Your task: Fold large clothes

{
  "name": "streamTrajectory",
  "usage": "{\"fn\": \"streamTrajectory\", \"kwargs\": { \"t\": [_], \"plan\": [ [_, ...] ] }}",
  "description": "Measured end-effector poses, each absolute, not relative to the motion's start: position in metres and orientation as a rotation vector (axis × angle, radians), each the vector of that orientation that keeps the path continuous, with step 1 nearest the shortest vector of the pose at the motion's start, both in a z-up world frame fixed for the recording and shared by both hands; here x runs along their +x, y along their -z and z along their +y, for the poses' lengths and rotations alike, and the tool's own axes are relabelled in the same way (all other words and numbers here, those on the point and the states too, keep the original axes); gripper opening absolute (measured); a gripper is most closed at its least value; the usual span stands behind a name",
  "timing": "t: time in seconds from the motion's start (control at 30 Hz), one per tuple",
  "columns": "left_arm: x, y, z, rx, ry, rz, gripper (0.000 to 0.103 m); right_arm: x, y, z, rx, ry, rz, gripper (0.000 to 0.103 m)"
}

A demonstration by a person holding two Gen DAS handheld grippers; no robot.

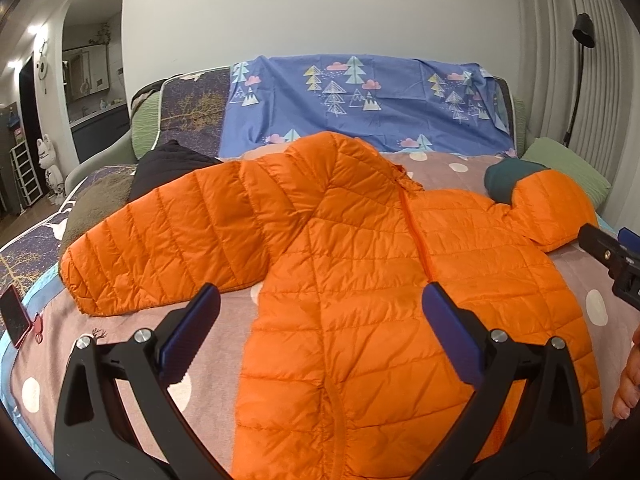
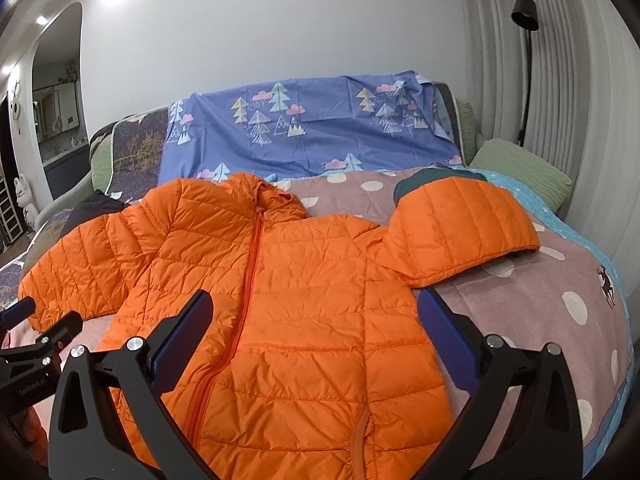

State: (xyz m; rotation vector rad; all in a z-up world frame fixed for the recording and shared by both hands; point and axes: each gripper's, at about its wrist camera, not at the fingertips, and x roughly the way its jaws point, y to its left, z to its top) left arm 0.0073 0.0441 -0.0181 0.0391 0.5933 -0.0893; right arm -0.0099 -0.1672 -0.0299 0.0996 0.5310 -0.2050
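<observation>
The orange quilted jacket [image 1: 360, 280] lies zipped and face up on the bed [image 2: 540, 300], both sleeves spread outward; its hem is cut off by the lower frame edge. The left claw [image 1: 320, 312] and right claw [image 2: 316, 312] are both spread wide above it, gripping nothing. A blue tree-print sheet [image 2: 320, 136] drapes the headboard; a black floor lamp [image 2: 526, 20] stands by the curtain.

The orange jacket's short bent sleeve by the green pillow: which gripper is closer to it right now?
Right. The right gripper hangs open over the jacket's body just below that sleeve. The left gripper, also open, sits across the zipper, toward the long outstretched sleeve.
</observation>
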Motion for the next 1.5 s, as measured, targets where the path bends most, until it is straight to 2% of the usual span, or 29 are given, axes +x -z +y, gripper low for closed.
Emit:
{"fn": "streamTrajectory", "kwargs": {
  "t": [0.63, 0.93, 1.13, 1.3, 1.5],
  "plan": [
    [0.014, 0.030, 0.100, -0.022, -0.037, 0.618, 0.101, 0.018, 0.026, -0.105, -0.005, 0.081, 0.553, 0.102],
    [0.032, 0.052, 0.136, -0.076, -0.080, 0.669, 0.101, 0.032, 0.034, -0.090, -0.040, 0.055, 0.581, 0.102],
    [0.042, 0.083, 0.230, -0.187, -0.258, 0.722, 0.095, 0.043, 0.059, -0.110, -0.029, 0.070, 0.654, 0.102],
    [0.037, 0.096, 0.329, -0.267, -0.409, 0.680, 0.095, 0.049, 0.077, -0.135, -0.015, 0.132, 0.711, 0.102],
    [0.068, 0.135, 0.421, -0.393, -0.439, 0.755, 0.095, 0.054, 0.088, -0.146, 0.005, 0.157, 0.747, 0.102]
  ]
}}
